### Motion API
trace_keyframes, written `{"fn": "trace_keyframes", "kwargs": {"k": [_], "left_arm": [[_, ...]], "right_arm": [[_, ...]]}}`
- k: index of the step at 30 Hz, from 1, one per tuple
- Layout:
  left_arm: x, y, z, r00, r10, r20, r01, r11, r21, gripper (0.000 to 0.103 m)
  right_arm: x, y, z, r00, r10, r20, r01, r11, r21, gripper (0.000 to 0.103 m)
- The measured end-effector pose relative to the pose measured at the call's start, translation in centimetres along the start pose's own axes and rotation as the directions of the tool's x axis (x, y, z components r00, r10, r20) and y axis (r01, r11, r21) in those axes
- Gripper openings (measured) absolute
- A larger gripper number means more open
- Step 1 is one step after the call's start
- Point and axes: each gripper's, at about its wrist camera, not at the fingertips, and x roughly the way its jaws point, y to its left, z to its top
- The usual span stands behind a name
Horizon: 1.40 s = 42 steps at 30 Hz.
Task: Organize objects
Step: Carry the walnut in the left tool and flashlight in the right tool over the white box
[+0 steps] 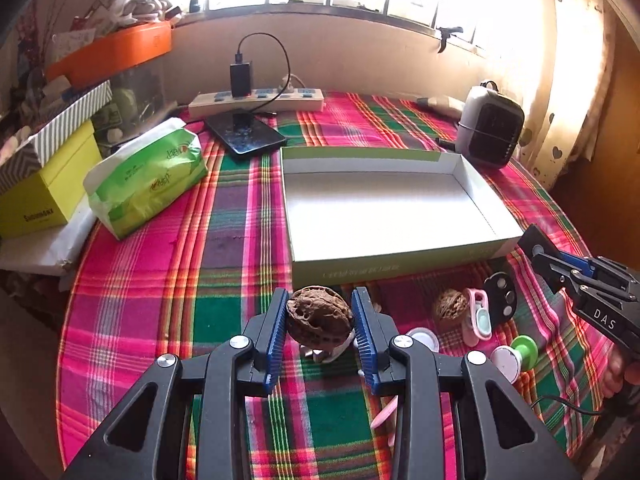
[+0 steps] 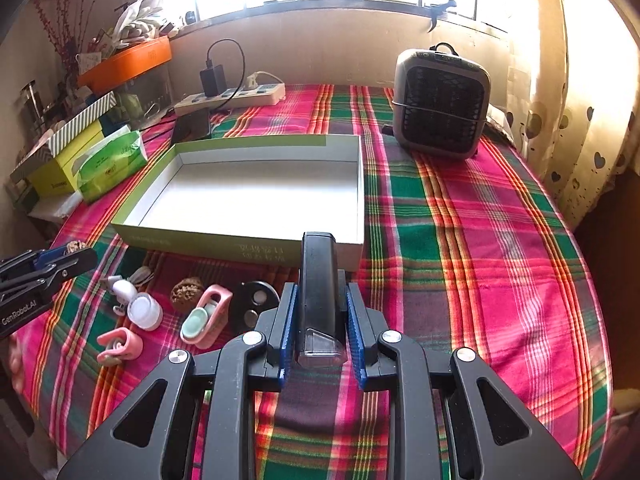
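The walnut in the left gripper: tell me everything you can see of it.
The walnut is whole, dark brown, with a deeply wrinkled, pitted shell that looks hard and woody. It sits clamped between the blue ribbed pads of the left gripper, which press on its two sides. It appears lifted clear of the plaid tablecloth, just in front of the near wall of the open box. Its underside is hidden. A second walnut lies apart on the cloth.

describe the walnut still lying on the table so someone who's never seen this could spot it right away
Start at the shallow open box on the plaid tablecloth. Along its near wall lies a row of small things; the walnut sits there, between a white cap and a pink clip. It is the only brown, wrinkled, round piece among smooth plastic ones; a second walnut is in the left gripper.
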Motion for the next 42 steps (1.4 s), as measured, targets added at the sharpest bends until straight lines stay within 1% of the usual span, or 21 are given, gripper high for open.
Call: {"fn": "trace_keyframes", "kwargs": {"k": [10,16,19,24,28,34,37,42], "left_arm": [[1.9,-0.7,4.0,1.000,-0.019,0.007,0.019,1.000,0.016,0.030],[3.8,-0.7,6.3,1.000,-0.028,-0.003,0.028,1.000,0.011,0.030],[5.1,-0.9,7.0,0.999,-0.023,-0.024,0.024,0.999,0.022,0.030],[7.2,-1.2,8.3,0.999,-0.001,-0.048,0.003,0.999,0.041,0.030],[8.9,-1.2,9.3,0.998,0.007,-0.061,-0.005,0.999,0.038,0.030],[11.3,-0.8,9.9,0.995,0.024,-0.097,-0.021,0.999,0.030,0.030],[11.9,-1.0,10.0,0.994,0.028,-0.101,-0.024,0.999,0.038,0.030],[12.6,-1.1,10.2,0.994,0.032,-0.104,-0.028,0.999,0.044,0.030]], "right_arm": [[1.4,-0.7,3.4,1.000,0.014,-0.006,-0.015,1.000,-0.005,0.025],[2.8,-1.0,5.2,1.000,0.024,-0.018,-0.025,1.000,-0.009,0.025],[3.6,-1.0,6.3,0.999,0.030,-0.024,-0.031,0.999,-0.020,0.025],[5.7,-0.8,7.4,0.998,0.028,-0.059,-0.031,0.998,-0.046,0.025],[7.3,-1.4,8.0,0.996,0.032,-0.080,-0.034,0.999,-0.024,0.025],[9.3,-1.7,8.7,0.995,0.018,-0.095,-0.020,0.999,-0.026,0.025],[10.0,-1.8,9.0,0.995,0.025,-0.096,-0.027,0.999,-0.018,0.025],[10.5,-1.4,9.4,0.996,0.023,-0.088,-0.027,0.999,-0.036,0.025]]}}
